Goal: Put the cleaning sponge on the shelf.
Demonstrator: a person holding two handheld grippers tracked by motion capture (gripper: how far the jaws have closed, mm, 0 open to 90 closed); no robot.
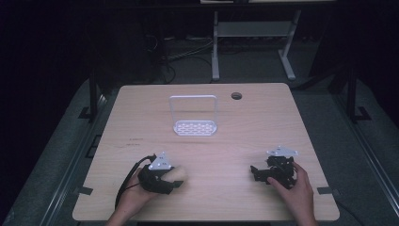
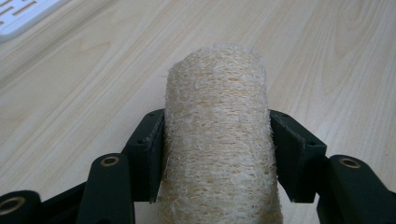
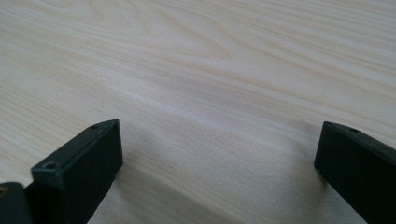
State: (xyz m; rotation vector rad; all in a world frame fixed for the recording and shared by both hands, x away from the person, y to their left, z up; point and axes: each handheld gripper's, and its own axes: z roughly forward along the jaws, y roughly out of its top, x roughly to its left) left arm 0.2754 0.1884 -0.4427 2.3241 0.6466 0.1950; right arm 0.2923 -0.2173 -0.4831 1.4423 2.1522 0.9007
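A: Loofah roll [image 2: 217, 140] sits clamped between the left gripper [image 1: 162, 176] jaws, low at the table [image 1: 226, 141] front-left, hand curled behind.

B: Yep. Right gripper [image 1: 273, 172] rests front-right, jaws spread wide over bare wood, white rack [image 1: 194, 117] well apart.

Our right gripper [image 3: 217, 163] hangs low over the pale wood-grain bench [image 3: 210, 70], its two black jaws set wide apart at the lower corners, bare bench between them and a soft shadow beneath each one.
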